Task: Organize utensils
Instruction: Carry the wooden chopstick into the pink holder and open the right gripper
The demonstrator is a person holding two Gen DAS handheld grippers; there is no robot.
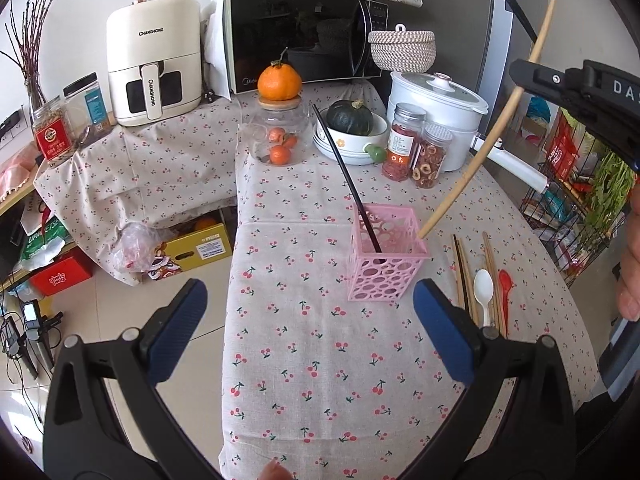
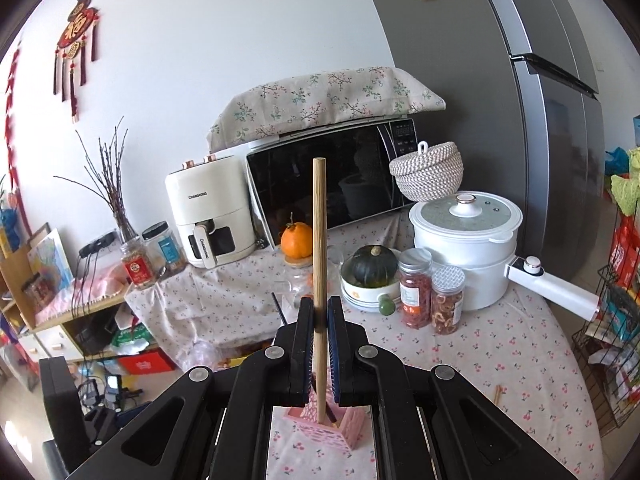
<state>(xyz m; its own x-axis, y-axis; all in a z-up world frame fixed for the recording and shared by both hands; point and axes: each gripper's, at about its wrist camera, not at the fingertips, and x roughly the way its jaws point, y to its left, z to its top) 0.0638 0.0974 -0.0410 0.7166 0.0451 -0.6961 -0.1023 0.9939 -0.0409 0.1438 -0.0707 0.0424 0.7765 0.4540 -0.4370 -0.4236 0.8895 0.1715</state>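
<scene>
One pink perforated plastic holder point(image 1: 386, 258) contains one black chopstick point(image 1: 348, 180). One pale wooden chopstick point(image 1: 486, 144) is aloft. One white plastic spoon point(image 1: 483, 290) and one red plastic spoon point(image 1: 505, 286) lie among several loose chopsticks point(image 1: 466, 276), number unclear.

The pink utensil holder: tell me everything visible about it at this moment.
The pink utensil holder is a small square basket of what looks like plastic, its walls pierced with round holes and its top open. It stands upright on the cherry-print tablecloth. One black chopstick leans inside it. A pale wooden chopstick, clamped in the right gripper, has its lower tip at the holder's right rim. The open left gripper hovers in front without touching it.
</scene>
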